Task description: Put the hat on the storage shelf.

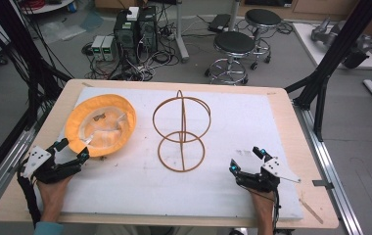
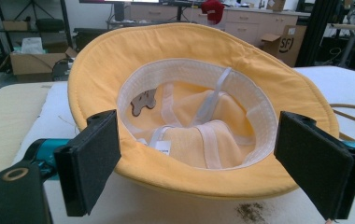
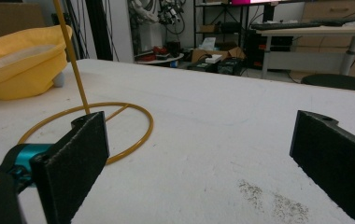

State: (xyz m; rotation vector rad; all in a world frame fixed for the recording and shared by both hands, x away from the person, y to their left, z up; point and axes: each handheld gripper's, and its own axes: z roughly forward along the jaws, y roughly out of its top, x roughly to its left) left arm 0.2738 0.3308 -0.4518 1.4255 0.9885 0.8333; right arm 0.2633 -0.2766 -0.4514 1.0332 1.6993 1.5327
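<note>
Matt yellow cloth hat [image 2: 199, 70]

A person's two forearms reach in from the near edge, each hand gripping a set of tongs. The left tongs [image 1: 71, 151] sit at the near left, jaws spread wide and angled toward the far right. The right tongs [image 1: 246, 160] rest at the near right, jaws likewise parted, pointing to the far left, cable trailing back along the wrist.
</note>
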